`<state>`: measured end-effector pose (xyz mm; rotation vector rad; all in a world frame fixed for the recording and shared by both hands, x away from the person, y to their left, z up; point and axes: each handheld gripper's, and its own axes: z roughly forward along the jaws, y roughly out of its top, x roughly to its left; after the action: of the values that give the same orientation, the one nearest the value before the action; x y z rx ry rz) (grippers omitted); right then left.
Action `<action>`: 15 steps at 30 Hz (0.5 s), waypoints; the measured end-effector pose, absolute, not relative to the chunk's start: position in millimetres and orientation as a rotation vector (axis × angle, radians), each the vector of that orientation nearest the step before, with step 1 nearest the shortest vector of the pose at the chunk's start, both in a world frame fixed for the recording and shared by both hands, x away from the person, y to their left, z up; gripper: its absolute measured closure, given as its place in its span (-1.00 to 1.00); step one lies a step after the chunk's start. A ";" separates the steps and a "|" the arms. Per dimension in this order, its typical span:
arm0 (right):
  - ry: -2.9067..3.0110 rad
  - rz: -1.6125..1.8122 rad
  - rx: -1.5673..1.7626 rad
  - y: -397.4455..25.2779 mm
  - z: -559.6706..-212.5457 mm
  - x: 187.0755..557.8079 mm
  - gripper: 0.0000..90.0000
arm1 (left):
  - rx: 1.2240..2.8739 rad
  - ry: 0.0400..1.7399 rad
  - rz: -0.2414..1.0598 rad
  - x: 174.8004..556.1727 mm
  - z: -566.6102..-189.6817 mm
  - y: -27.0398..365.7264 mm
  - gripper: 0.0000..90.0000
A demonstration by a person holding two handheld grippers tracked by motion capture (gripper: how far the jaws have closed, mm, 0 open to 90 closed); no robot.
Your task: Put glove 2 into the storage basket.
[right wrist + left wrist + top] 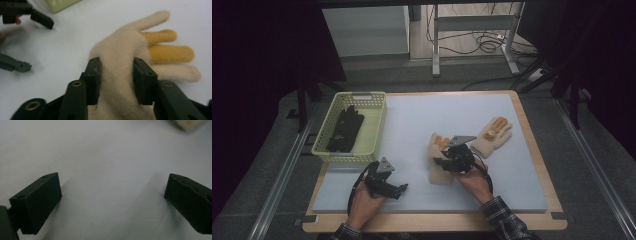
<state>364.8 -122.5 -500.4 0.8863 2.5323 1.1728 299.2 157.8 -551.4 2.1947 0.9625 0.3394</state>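
A cream knit glove (437, 175) with orange fingers lies flat on the grey-blue mat (422, 112) right of centre. My right gripper (439, 162) is shut on it; in the right gripper view the jaws pinch a raised fold of the cream glove (117, 50) at its palm, with my right gripper (117, 72) low on the mat. A second cream and orange glove (493, 134) lies further right. My left gripper (401, 189) hovers open over bare mat at the front left, its jaws wide apart in the left gripper view (112, 185), with nothing between them.
A pale yellow basket (379, 122) stands at the mat's left rear and holds black gloves (344, 129). The mat rests on a wooden table (537, 150). Dark curtains and a metal frame stand beyond the table's far edge.
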 end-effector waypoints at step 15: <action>2.502 1.126 0.951 -163.8 -500.1 356.4 0.51 | 2.194 0.964 0.338 299.1 -551.5 157.7 -0.98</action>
<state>356.4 -163.8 -500.1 0.9510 2.5021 1.1260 299.1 157.7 -551.5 2.1937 0.9640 0.3380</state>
